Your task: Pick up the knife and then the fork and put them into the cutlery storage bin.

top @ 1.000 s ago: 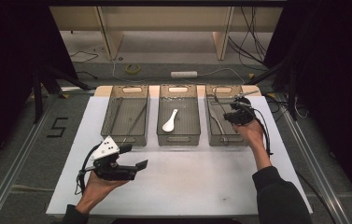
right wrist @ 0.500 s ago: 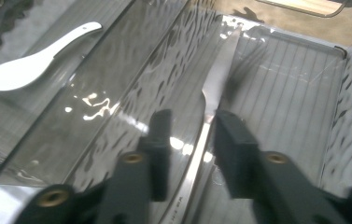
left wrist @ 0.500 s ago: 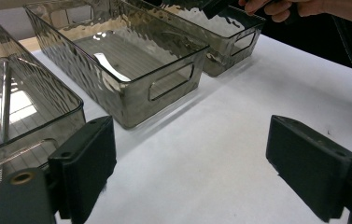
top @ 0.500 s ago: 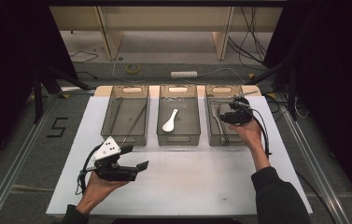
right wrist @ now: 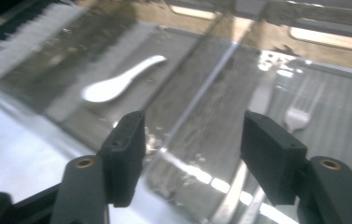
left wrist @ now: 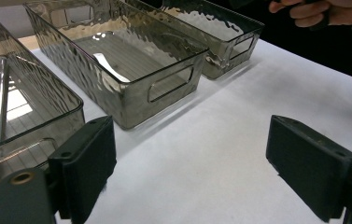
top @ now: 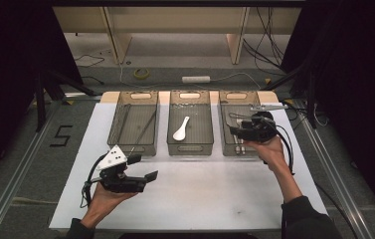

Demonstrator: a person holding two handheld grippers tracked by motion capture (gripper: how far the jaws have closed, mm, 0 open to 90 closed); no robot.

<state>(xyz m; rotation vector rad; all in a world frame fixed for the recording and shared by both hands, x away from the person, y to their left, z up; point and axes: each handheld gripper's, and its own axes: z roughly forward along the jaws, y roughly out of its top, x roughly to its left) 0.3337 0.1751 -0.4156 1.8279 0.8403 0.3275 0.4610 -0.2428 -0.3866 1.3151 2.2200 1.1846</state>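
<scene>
Right gripper held over right bin, jaws just opened, nothing between; fork blurred at 1 o'clock. Left gripper spread, empty. White spoon in middle bin.

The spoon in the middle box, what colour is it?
White. The spoon shows best in the high view, inside the middle box.

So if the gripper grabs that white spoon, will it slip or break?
The white spoon looks glossy and hard, so it is probably slippery and stiff. It resembles ceramic, so it might chip if dropped. It lies flat in the middle bin, unlikely to roll.
</scene>
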